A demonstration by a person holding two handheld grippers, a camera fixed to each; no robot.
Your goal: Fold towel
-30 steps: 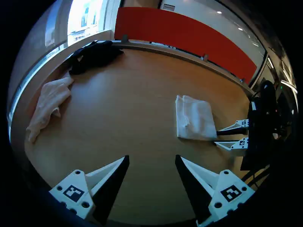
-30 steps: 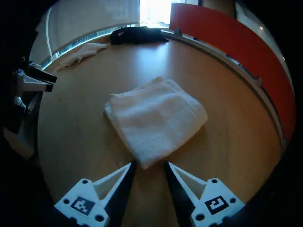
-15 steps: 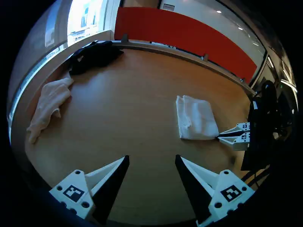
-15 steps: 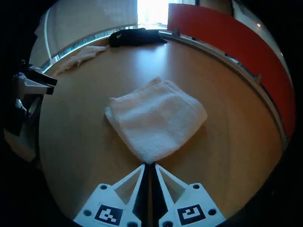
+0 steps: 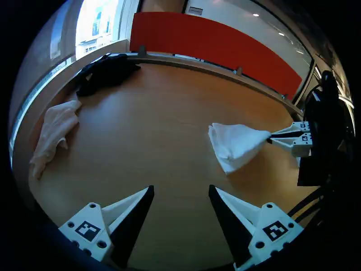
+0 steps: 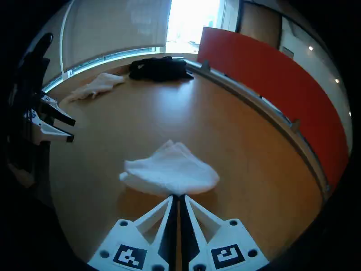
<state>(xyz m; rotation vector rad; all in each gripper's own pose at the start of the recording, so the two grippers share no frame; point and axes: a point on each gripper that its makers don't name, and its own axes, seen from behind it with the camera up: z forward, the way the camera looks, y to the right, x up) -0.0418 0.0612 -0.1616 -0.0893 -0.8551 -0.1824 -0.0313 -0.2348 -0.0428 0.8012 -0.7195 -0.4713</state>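
Note:
A folded white towel (image 6: 169,171) hangs by its near corner from my right gripper (image 6: 179,197), which is shut on it and holds it lifted off the wooden table (image 6: 225,149). In the left gripper view the same towel (image 5: 234,144) droops from the right gripper (image 5: 272,137) at the right side, its lower end near the tabletop. My left gripper (image 5: 180,192) is open over bare wood with nothing between its fingers, well short of the towel. The left gripper (image 6: 63,128) appears at the left edge of the right gripper view.
A crumpled white towel (image 5: 52,131) lies at the table's far left edge by the window. A black cloth (image 5: 106,72) sits at the far corner. A red partition (image 5: 216,45) runs along the table's back rim. Dark equipment and cables (image 5: 325,149) stand at the right.
My right gripper closed on the towel's near corner and then raised it, so the towel left its flat position and now hangs. The left gripper stayed open and nearly still.

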